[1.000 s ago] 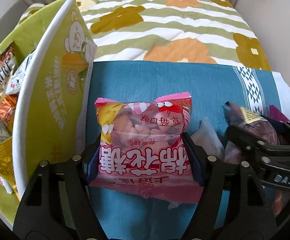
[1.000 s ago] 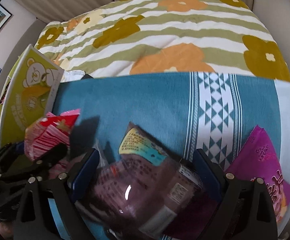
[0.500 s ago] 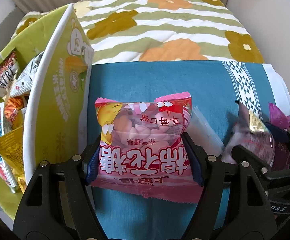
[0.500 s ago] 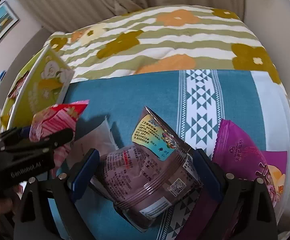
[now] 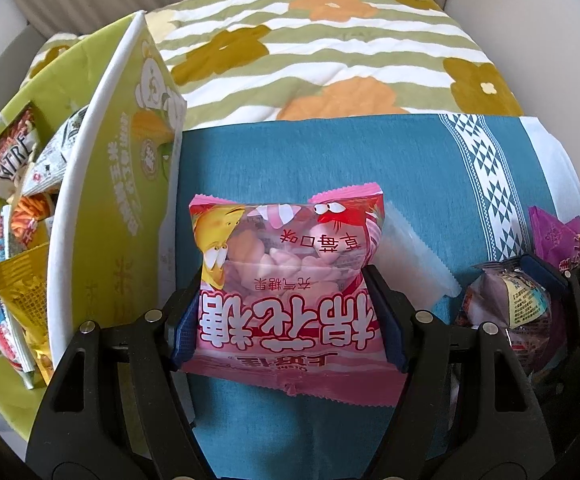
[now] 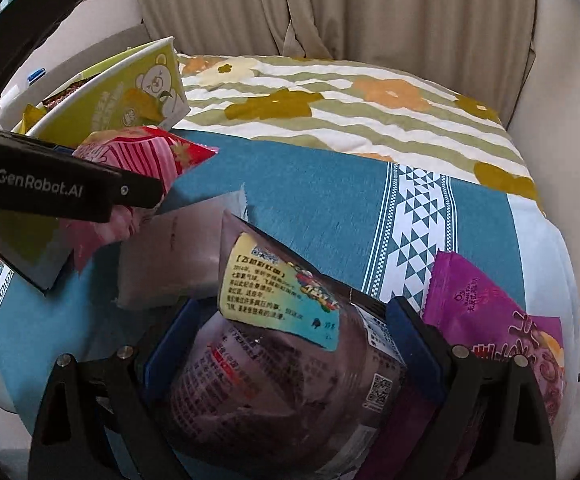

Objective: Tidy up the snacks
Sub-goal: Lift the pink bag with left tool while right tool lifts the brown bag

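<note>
The pink marshmallow bag (image 5: 290, 300) was puffy, with a clear window showing pale pink pieces, a yellow cartoon figure at its ten o'clock corner, a red one at one o'clock, and large white characters across its lower band. The left gripper (image 5: 287, 320) was clamped on it, the blue pads pressing its two side edges about halfway down, so the bag's top stuck out beyond the fingertips toward twelve o'clock and its crimped bottom seam hung back toward six. It sat above the teal cloth (image 5: 310, 160), just beside the green carton (image 5: 129, 200) at nine o'clock, which held other snack packets.

The dark purple snack bag (image 6: 290, 360) was glossy and crinkled, with a yellow-and-blue label near its top. The right gripper (image 6: 290, 344) was closed on it, pads against both flanks, its upper end pointing past the fingers to eleven o'clock. A magenta packet (image 6: 490, 320) lay at three o'clock and a whitish sachet (image 6: 173, 256) at ten o'clock.
</note>
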`<state>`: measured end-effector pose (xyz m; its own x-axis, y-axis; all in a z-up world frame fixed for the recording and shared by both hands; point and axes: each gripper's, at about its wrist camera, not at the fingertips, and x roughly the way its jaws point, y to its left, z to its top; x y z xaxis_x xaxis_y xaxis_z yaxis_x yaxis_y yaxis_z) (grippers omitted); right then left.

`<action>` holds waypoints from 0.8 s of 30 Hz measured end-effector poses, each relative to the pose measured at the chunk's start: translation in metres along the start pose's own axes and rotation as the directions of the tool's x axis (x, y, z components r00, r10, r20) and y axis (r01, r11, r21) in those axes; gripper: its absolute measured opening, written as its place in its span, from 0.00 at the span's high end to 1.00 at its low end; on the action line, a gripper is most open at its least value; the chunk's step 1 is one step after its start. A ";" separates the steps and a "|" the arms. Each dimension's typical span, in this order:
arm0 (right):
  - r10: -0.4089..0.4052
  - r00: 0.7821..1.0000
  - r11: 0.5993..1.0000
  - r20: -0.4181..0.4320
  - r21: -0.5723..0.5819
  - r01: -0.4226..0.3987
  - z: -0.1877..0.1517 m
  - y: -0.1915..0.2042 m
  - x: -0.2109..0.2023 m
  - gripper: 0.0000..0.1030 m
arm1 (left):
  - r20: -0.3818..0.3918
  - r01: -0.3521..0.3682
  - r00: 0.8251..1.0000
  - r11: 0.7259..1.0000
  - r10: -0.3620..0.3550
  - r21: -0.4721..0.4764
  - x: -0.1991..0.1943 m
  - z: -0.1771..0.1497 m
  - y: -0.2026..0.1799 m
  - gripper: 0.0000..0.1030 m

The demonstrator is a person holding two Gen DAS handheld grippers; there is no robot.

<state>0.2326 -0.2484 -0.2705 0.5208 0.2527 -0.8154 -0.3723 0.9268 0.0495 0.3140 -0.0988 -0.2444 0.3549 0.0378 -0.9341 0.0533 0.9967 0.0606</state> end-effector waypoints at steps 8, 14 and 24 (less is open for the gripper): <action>-0.172 0.985 0.985 0.028 -0.024 0.173 -0.014 0.018 -0.018 0.15 | 0.003 0.004 1.000 1.000 -0.004 0.010 0.000 -0.001 -0.001 0.33; -0.214 0.977 0.976 0.009 0.052 0.213 -0.026 0.019 -0.026 0.15 | 0.002 0.013 1.000 0.999 -0.013 0.036 -0.001 -0.003 -0.001 0.33; -0.212 0.977 0.961 -0.026 0.179 0.213 -0.038 0.018 -0.028 0.13 | 0.002 0.044 0.999 0.995 -0.045 0.093 -0.004 -0.010 0.000 0.33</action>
<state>0.1821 -0.2497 -0.2686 0.5680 0.0438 -0.8219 -0.1097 0.9937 -0.0229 0.3037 -0.0987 -0.2441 0.3543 -0.0071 -0.9351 0.1554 0.9865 0.0514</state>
